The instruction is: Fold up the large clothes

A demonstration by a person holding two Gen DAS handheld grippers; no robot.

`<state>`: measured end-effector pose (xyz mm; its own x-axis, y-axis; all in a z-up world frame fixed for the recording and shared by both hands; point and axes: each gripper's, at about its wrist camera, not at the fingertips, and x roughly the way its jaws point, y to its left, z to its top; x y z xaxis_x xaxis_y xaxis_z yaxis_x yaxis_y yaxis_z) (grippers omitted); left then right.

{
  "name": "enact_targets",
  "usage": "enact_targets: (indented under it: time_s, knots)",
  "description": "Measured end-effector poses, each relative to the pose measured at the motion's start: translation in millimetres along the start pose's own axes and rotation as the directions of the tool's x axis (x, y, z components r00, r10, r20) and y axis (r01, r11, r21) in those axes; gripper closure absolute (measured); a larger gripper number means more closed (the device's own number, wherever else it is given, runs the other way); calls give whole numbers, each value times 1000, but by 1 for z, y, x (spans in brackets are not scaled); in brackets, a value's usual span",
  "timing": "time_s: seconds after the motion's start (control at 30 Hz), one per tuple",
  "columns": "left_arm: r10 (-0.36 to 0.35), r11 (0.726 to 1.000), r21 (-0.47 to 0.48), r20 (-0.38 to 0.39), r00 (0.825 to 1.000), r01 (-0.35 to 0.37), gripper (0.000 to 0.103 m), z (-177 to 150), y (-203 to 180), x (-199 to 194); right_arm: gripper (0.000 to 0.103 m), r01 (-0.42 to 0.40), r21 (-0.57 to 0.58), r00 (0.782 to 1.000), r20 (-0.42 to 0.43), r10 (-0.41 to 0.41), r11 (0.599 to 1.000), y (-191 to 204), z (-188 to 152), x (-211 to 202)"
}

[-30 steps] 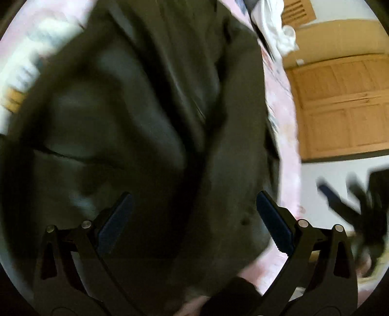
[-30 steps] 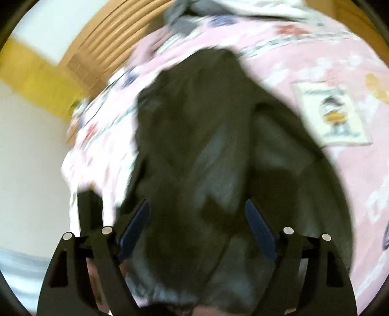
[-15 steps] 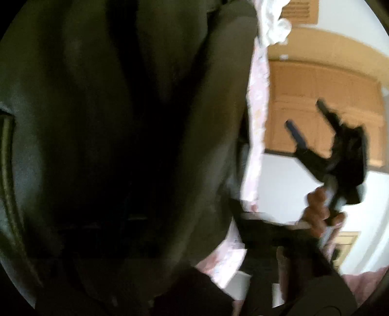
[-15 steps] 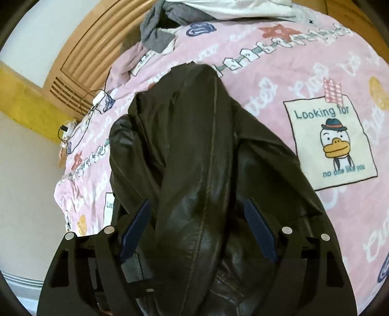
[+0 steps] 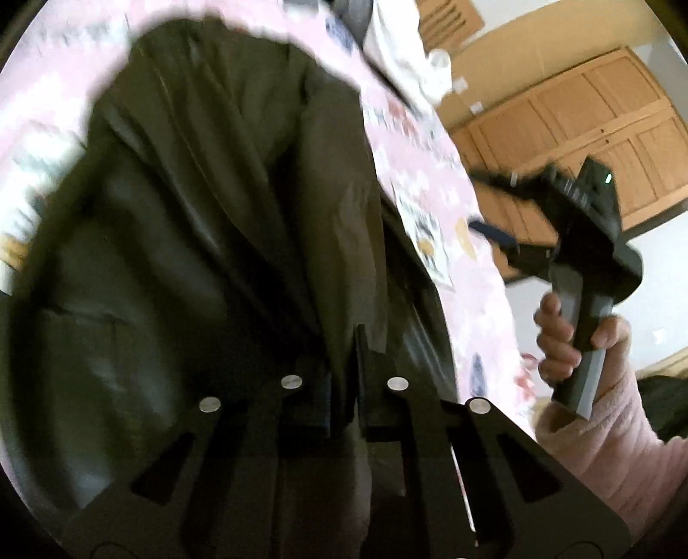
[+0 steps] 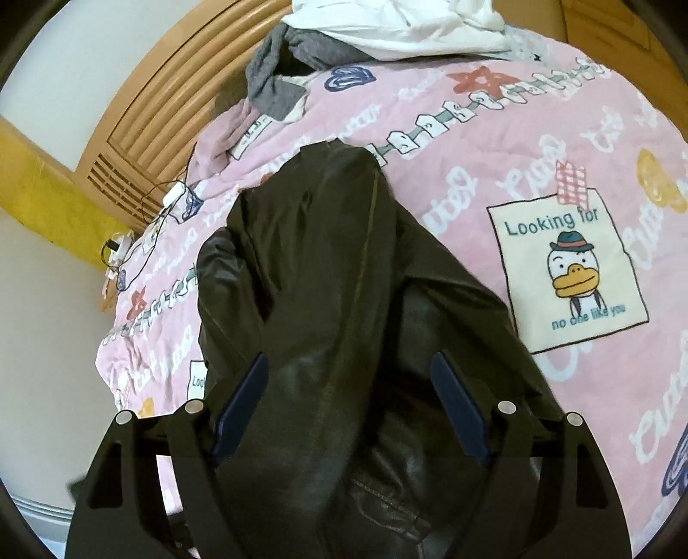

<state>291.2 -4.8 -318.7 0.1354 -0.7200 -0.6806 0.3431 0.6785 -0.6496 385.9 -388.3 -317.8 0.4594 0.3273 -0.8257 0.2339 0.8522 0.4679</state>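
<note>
A dark brown leather jacket (image 6: pixel 344 275) lies bunched lengthwise on a pink printed bedspread (image 6: pixel 537 142). In the left wrist view the jacket (image 5: pixel 206 223) fills most of the frame. My left gripper (image 5: pixel 350 365) is shut on a fold of the jacket near its lower edge. My right gripper (image 6: pixel 352 404) is open, its blue-padded fingers (image 6: pixel 460 408) either side of the jacket's near end, holding nothing. The right gripper also shows in the left wrist view (image 5: pixel 499 206), held in a hand off the bed's side.
A heap of white and grey clothes (image 6: pixel 387 30) lies at the bed's far end by the wooden headboard (image 6: pixel 142 129). A charger and cable (image 6: pixel 172 193) lie at the bed's left edge. Wooden cupboards (image 5: pixel 593 129) stand beyond the bed.
My left gripper went from open above the jacket to shut on a fold of it. The right gripper stayed open and drew back slightly over the jacket's near end.
</note>
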Motion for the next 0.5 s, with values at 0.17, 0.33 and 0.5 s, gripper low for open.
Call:
enact_targets:
  time_s: [0.17, 0.33, 0.5]
  knots:
    - [191, 974, 90, 148, 970, -206, 98, 19, -1, -66, 27, 18, -39, 1000, 14, -18, 999, 5, -7, -8]
    - [376, 924, 46, 64, 924, -379, 98, 22, 68, -52, 32, 139, -123, 988, -45, -145, 983, 5, 0, 33]
    - [367, 930, 50, -64, 928, -364, 98, 15, 90, -17, 43, 259, -185, 959, -67, -276, 948, -4, 28, 88]
